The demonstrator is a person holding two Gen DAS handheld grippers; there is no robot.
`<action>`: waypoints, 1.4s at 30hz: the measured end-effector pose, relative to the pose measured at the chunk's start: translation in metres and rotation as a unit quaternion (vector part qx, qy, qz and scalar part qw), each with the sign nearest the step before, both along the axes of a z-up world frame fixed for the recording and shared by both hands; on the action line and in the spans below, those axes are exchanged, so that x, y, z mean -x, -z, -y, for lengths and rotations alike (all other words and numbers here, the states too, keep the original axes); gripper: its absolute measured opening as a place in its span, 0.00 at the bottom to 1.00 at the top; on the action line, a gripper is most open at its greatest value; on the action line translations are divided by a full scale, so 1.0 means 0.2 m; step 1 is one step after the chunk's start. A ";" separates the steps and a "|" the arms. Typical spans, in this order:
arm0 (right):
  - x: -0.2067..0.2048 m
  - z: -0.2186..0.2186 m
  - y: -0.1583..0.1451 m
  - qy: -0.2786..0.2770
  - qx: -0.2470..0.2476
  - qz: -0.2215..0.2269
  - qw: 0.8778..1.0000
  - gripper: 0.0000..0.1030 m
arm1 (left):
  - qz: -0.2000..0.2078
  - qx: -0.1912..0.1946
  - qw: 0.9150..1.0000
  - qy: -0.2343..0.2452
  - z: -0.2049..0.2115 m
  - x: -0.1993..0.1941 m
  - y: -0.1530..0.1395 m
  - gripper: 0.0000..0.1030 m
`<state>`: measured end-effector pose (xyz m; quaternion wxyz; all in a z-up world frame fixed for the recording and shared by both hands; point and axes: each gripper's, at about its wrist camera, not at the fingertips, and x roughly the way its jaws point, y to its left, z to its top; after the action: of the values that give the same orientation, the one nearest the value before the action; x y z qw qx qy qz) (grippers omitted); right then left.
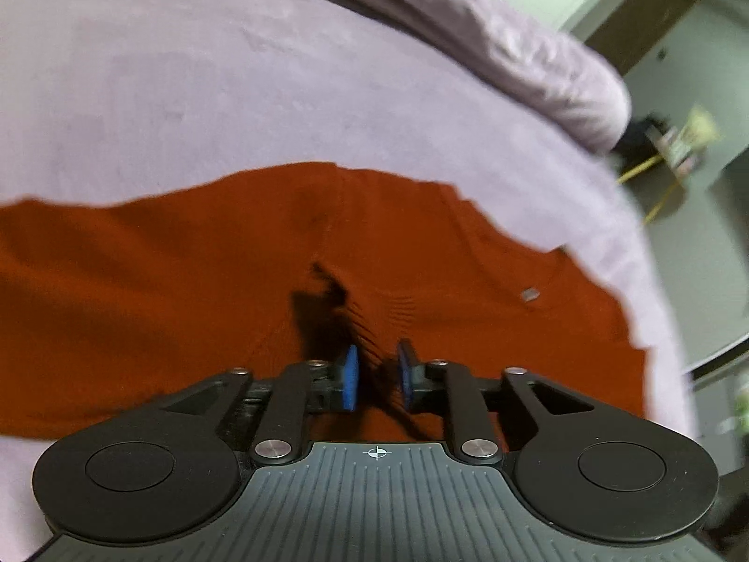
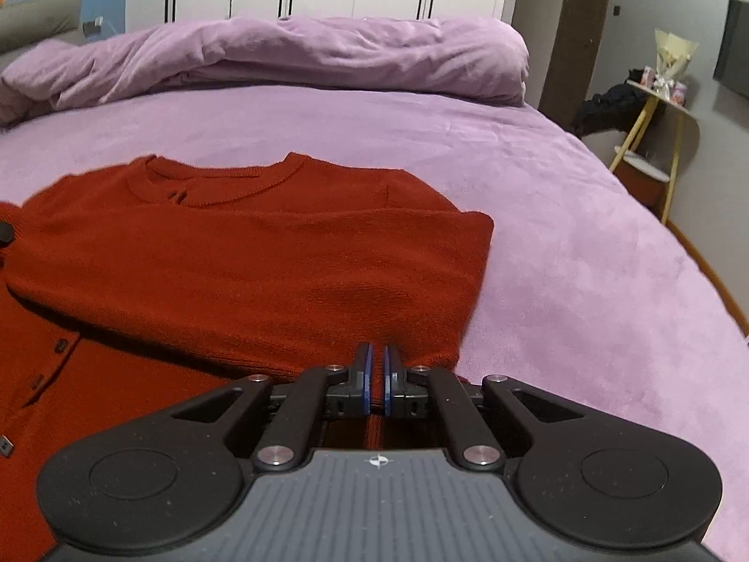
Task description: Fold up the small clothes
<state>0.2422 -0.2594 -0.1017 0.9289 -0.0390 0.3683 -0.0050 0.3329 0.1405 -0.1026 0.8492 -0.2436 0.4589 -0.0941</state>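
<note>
Item: red cardigan (image 2: 243, 253), centre frame on purple bed (image 2: 561, 234), partly folded. Left gripper (image 1: 378, 377) fingers released above knit. Right gripper (image 2: 376, 381) fingers clenched on hem. Advice: pull fold over evenly, align edges.

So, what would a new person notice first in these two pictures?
First, the rust-red cardigan, partly folded, spread on the purple bedcover. Next, the bunched purple duvet at the far side of the bed. In front, the right gripper is shut at the cardigan's near edge; the left gripper is slightly open above it.
</note>
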 end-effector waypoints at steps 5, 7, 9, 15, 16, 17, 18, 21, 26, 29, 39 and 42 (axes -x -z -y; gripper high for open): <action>0.02 -0.01 -0.02 -0.002 0.001 -0.011 1.000 0.03 | 0.008 0.027 1.000 0.004 -0.07 0.10 -0.05 0.46; 0.02 -0.02 -0.04 0.002 0.000 -0.021 1.000 0.03 | 0.007 0.026 1.000 0.007 -0.08 0.14 -0.06 0.50; 0.02 -0.02 -0.05 0.007 -0.002 -0.027 1.000 0.04 | -0.003 0.031 1.000 0.002 -0.10 0.18 -0.05 0.50; 0.07 -0.05 -0.07 0.027 0.014 -0.074 0.997 0.07 | 0.018 -0.009 1.000 -0.018 -0.12 0.36 -0.10 0.52; 0.08 -0.04 -0.07 0.034 0.013 -0.078 0.996 0.09 | 0.018 -0.025 0.999 -0.019 -0.11 0.38 -0.11 0.53; 0.11 -0.04 -0.08 0.035 0.008 -0.073 0.997 0.09 | 0.014 -0.042 0.999 -0.020 -0.10 0.40 -0.11 0.53; 0.12 -0.04 -0.10 0.033 0.004 -0.070 0.997 0.09 | 0.013 -0.061 0.998 -0.020 -0.08 0.41 -0.12 0.53; 0.15 -0.07 -0.13 0.021 -0.011 -0.063 0.998 0.17 | 0.010 -0.123 0.992 -0.015 -0.04 0.44 -0.14 0.53; 0.11 -0.11 -0.12 0.024 -0.024 -0.069 0.997 0.18 | -0.001 -0.143 0.990 -0.007 0.00 0.44 -0.13 0.53; 0.06 -0.15 -0.15 0.021 -0.019 -0.051 0.998 0.18 | -0.004 -0.141 0.990 -0.003 0.00 0.44 -0.11 0.53; -0.06 -0.26 -0.01 -0.011 0.027 -0.025 0.999 0.18 | -0.019 -0.132 0.991 -0.023 -0.05 0.42 -0.05 0.54; 0.00 -0.26 -0.05 -0.015 0.027 -0.031 0.999 0.18 | -0.020 -0.061 0.996 -0.066 -0.22 0.48 -0.04 0.53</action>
<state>0.2425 -0.2081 -0.0915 0.9157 -0.0699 0.3957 0.0003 0.2371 0.1840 -0.0955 0.8577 -0.2232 0.4631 -0.0045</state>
